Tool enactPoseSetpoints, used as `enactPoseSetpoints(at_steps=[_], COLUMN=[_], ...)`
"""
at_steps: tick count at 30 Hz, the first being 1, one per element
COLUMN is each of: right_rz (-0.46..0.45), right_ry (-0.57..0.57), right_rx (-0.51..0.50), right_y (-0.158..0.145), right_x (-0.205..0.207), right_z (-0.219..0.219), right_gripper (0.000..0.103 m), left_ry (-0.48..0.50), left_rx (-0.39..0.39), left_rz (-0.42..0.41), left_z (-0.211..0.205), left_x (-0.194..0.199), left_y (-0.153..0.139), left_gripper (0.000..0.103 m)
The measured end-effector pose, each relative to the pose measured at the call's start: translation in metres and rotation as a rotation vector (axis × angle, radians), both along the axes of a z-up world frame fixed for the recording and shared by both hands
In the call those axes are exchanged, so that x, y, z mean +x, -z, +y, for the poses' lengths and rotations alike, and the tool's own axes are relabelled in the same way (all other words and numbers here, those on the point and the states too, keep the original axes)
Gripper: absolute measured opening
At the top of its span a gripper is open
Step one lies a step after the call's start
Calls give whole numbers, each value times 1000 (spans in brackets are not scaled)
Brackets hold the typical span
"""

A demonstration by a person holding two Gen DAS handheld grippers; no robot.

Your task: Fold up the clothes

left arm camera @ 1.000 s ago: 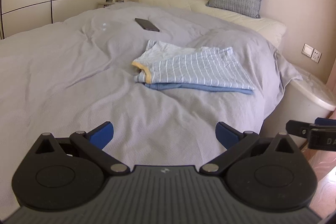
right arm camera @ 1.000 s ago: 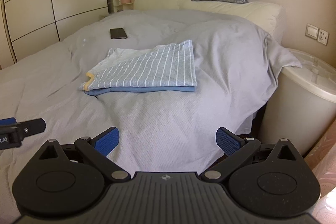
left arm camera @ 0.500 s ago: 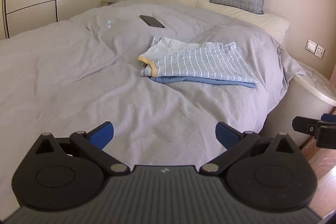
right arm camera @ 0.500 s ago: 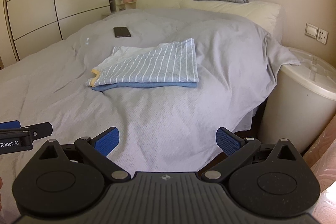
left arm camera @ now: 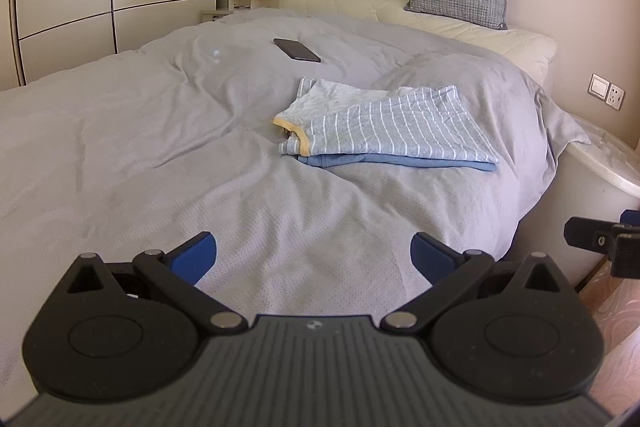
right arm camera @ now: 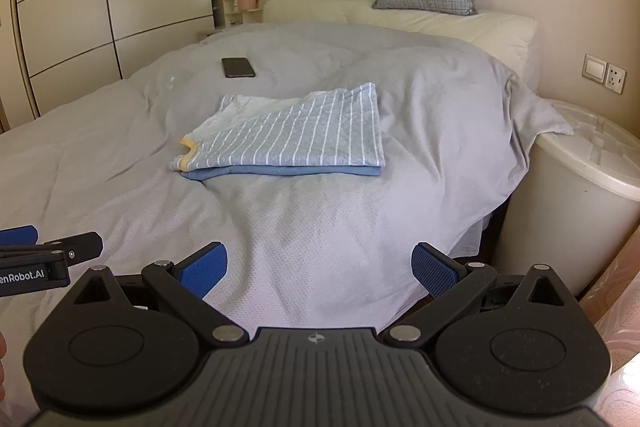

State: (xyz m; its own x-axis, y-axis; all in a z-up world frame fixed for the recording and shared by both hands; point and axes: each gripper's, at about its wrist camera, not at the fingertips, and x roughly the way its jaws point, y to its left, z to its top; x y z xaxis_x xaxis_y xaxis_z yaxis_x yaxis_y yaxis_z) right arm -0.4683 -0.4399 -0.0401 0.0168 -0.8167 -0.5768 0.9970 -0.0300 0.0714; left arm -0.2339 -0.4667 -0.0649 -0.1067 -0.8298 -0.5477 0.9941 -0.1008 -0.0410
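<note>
The left gripper (left arm camera: 314, 253) has its blue pads spread wide and holds nothing; the right gripper (right arm camera: 320, 265) is spread the same way, also with nothing between its pads. The folded striped garment (right arm camera: 296, 139) lies on the grey bed (right arm camera: 120, 163) at 12 o'clock from the right gripper (well apart); a dark phone (right arm camera: 238, 67) lies beyond it, at 11 o'clock.
</note>
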Motion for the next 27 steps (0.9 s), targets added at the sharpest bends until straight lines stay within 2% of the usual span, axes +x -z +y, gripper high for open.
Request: enactPoseSetpoints(at_steps=[27], right_rz=[-9], right_ry=[8], right_rx=[-3], right_y=[-2], right_x=[-8], right_z=[-2], right_gripper=[101], left_ry=[37], left_rx=[-11], left_rz=[-51], left_z=[2], left_x=[-14], left_y=[1], left_gripper=[102])
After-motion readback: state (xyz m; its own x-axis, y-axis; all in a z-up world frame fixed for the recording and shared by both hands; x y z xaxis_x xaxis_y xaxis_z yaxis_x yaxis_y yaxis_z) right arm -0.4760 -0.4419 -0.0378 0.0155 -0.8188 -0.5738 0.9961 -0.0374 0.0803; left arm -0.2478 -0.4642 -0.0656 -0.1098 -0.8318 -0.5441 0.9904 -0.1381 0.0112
